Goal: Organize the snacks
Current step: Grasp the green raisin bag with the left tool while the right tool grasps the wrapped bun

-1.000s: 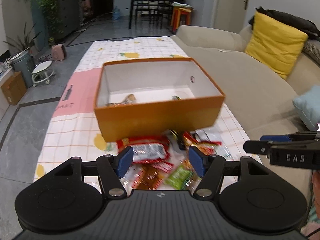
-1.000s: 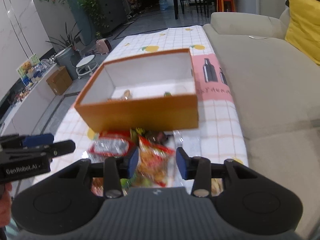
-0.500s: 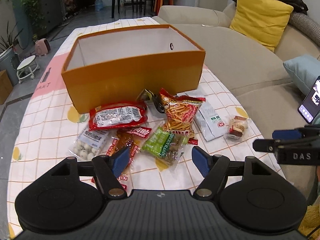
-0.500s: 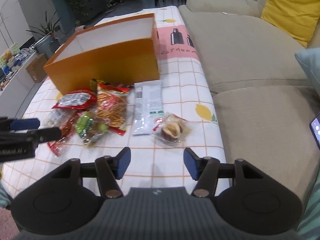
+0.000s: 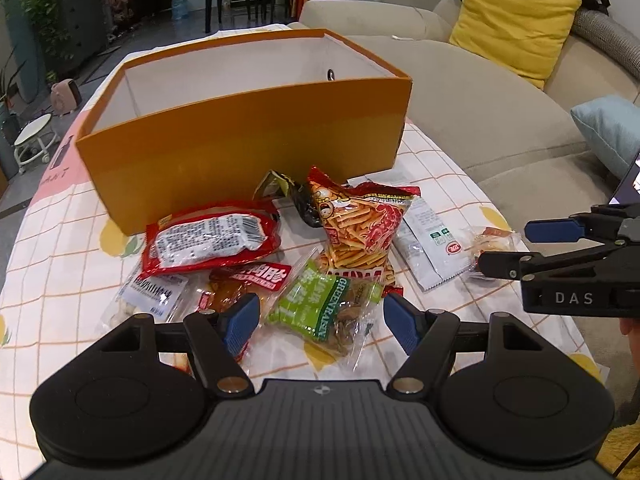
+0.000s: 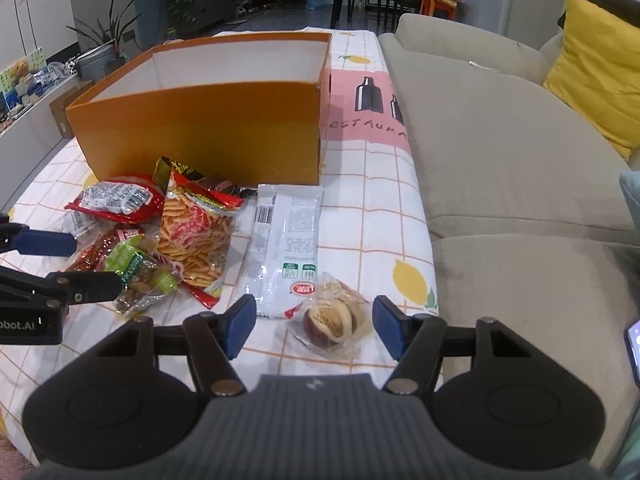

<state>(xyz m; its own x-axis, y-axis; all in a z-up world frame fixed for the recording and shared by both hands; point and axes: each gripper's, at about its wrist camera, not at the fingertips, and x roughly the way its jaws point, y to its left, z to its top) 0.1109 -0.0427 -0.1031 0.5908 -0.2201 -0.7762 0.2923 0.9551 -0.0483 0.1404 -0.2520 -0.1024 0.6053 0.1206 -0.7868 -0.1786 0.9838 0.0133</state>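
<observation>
On the checked tablecloth point(image 5: 60, 248), in front of the open orange cardboard box point(image 5: 240, 152), the loose snack packets lie in a cluster, read here from left to right. Farthest left is a red-edged clear packet with a barcode label point(image 5: 208, 240), then a tall red bag of orange snack sticks point(image 5: 360, 232), a long white sachet point(image 6: 286, 240) and, at the right end, a small clear-wrapped round brown pastry point(image 6: 332, 322). Below the stick bag lies a green-labelled clear raisin packet point(image 5: 324, 312). The left gripper point(image 5: 320, 318) has its blue pads wide apart, having just opened a little further; the raisin packet lies directly between and just ahead of them, not pressed by either pad. The packet's long axis runs obliquely across the jaw line. The right gripper point(image 6: 314, 328) also stands apart, its jaws having just been opening; the pastry sits between the pads, nearer the right one, untouched. Each hand is thus nearest its own item: left to the raisin packet, right to the pastry. The box lies beyond both, well apart from the pastry, its near wall upright and its contents hidden. Judged next: closing on each item, then lifting over the near wall.
</observation>
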